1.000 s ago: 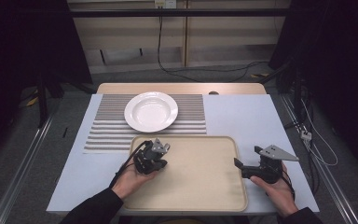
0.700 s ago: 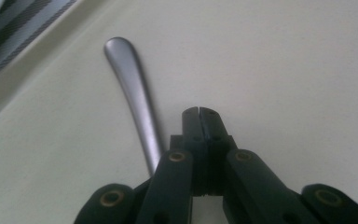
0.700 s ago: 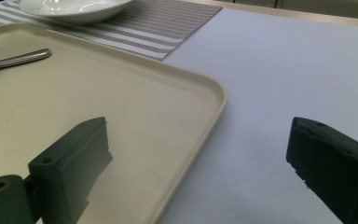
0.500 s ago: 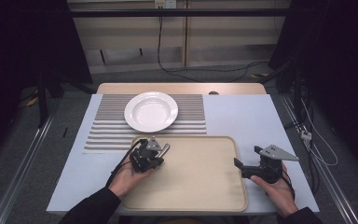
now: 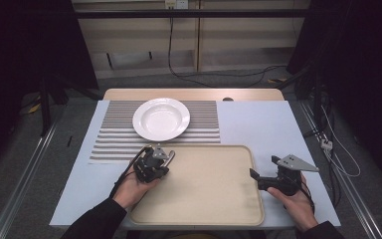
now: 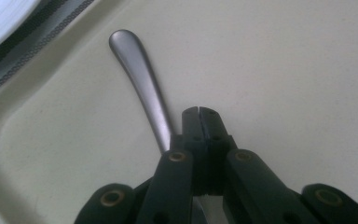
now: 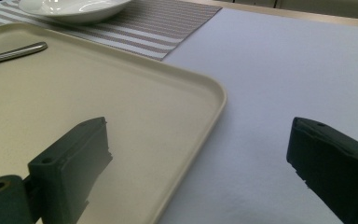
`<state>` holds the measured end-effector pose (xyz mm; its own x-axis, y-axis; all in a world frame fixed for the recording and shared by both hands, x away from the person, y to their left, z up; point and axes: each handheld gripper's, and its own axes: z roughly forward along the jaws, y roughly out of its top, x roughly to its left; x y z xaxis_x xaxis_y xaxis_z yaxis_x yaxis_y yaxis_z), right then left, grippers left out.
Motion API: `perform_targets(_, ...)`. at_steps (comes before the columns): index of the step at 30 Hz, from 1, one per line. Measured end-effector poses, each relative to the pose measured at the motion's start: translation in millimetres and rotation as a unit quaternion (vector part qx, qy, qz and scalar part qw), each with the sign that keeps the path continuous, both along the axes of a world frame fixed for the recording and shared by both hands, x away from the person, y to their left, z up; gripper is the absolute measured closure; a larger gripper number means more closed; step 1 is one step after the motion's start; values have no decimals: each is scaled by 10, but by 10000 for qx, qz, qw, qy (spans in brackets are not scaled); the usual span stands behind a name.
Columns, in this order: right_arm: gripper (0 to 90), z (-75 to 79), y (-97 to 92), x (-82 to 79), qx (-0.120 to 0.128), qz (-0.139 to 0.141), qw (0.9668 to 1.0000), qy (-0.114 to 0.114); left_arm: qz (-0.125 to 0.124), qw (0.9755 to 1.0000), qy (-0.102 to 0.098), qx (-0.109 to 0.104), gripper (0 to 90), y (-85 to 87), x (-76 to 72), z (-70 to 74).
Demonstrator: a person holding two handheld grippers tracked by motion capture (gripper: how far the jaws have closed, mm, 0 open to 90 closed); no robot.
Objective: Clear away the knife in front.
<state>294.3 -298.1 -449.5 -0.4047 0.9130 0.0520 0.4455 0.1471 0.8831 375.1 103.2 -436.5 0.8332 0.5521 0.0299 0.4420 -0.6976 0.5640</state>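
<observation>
A metal utensil handle (image 6: pixel 140 79) lies low over the beige tray (image 5: pixel 238 199) near its far left corner. It runs out from beneath the jaws of my left gripper (image 5: pixel 163 162), which are pressed together on it; its other end is hidden. In the right gripper view the same utensil handle (image 7: pixel 14 52) shows at the tray's far side. My right gripper (image 5: pixel 256 178) hovers at the tray's right rim (image 7: pixel 205 88) with its jaws wide apart and nothing between them. A white plate (image 5: pixel 161 118) sits on a striped placemat (image 5: pixel 114 134) behind the tray.
The pale tabletop (image 5: pixel 268 124) spreads out to the right of the placemat and tray. Beyond the table's far wooden edge (image 5: pixel 194 93), cables lie on the floor. A metal rail (image 5: pixel 25 179) runs along the left side.
My left gripper has shifted a little to the left over the tray's far left corner. The right gripper has stayed in place.
</observation>
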Motion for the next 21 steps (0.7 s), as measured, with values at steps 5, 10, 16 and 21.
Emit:
perform_targets(5, 53, 0, 0, 1, 10, -1, 10000, 6, 57, 9999, 23, 98, 900, 27, 16, 13)
perform_targets(10, 53, 0, 0, 1, 7, 2, 10000, 7, 98, 9999, 35, 84, 900, 48, 29, 14)
perform_targets(16, 53, -2, -1, 3, 8, 2, 10000, 12, 142, 9998, 4, 165, 900, 46, 29, 20)
perform_targets(21, 51, 0, -3, 2, 12, -11, 10000, 13, 236, 9996, 41, 134, 900, 72, 47, 21)
